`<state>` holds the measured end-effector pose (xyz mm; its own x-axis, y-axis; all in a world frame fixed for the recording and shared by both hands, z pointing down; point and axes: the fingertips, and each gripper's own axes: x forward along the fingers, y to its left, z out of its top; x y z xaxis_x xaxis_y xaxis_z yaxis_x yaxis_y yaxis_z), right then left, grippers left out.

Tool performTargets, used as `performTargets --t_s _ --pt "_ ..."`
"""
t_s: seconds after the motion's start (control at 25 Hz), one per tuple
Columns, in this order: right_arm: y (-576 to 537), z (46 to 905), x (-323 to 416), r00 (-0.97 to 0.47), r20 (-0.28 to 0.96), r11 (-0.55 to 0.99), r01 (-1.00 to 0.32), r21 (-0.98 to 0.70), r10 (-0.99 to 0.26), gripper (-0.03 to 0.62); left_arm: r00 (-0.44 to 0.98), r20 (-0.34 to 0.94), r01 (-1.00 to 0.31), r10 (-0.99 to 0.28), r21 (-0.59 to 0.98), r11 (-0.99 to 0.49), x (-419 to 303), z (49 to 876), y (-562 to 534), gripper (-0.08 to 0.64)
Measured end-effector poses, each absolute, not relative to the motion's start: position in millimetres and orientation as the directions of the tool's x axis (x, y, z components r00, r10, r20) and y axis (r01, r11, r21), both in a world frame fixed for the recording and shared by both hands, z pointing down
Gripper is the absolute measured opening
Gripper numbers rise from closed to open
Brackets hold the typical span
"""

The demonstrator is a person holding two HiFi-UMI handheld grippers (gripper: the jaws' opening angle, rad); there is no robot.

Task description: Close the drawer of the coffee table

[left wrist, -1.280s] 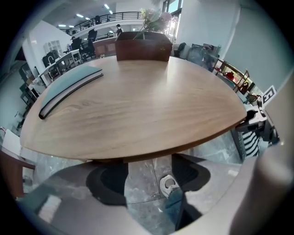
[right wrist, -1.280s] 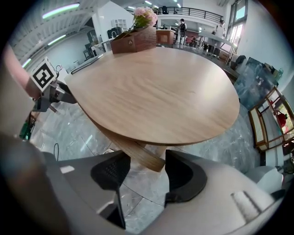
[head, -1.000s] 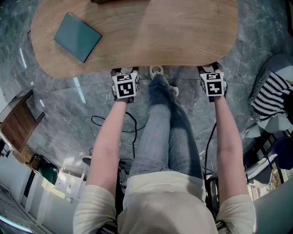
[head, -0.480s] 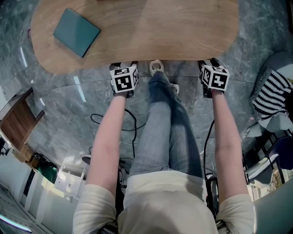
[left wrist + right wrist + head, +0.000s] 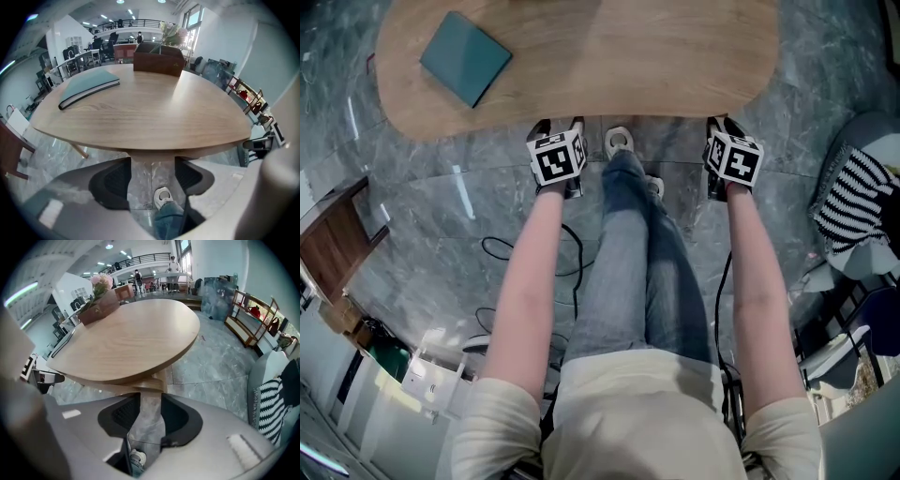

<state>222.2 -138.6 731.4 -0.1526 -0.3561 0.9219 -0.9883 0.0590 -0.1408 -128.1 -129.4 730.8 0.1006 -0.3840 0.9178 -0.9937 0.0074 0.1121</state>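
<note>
Coffee table (image 5: 609, 56) ahead: your left gripper (image 5: 152, 180) gapes empty, right gripper (image 5: 151, 420) closing on nothing; next, locate and push the drawer.

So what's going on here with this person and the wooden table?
A person holds a two-jaw gripper in each hand, both at the near edge of an oval wooden coffee table. The left gripper has its jaws apart with nothing between them. The right gripper is closing its jaws, also with nothing between them. A teal notebook and a brown box of flowers sit on the tabletop. No drawer shows in any view.
</note>
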Motion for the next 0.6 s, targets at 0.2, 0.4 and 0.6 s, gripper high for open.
performTargets --t_s 0.2,0.4,0.6 --pt "-130.6 711.3 213.9 -0.186 0.893 0.114 -0.982 -0.152 -0.410 0.086 0.094 0.880 -0.991 -0.465 0.126 0.039 -117.6 708.5 -119.3 0.206" --pt "-122.1 681.0 203.6 -0.223 0.843 0.137 -0.974 -0.178 -0.489 0.003 0.114 0.834 -0.982 -0.540 0.175 0.063 -99.2 678.9 -102.3 0.064" --pt "-107.8 637.0 186.6 -0.271 0.788 0.187 -0.962 -0.200 -0.552 0.003 0.127 0.798 -0.981 -0.589 0.190 0.045 -82.0 643.2 -79.3 0.002"
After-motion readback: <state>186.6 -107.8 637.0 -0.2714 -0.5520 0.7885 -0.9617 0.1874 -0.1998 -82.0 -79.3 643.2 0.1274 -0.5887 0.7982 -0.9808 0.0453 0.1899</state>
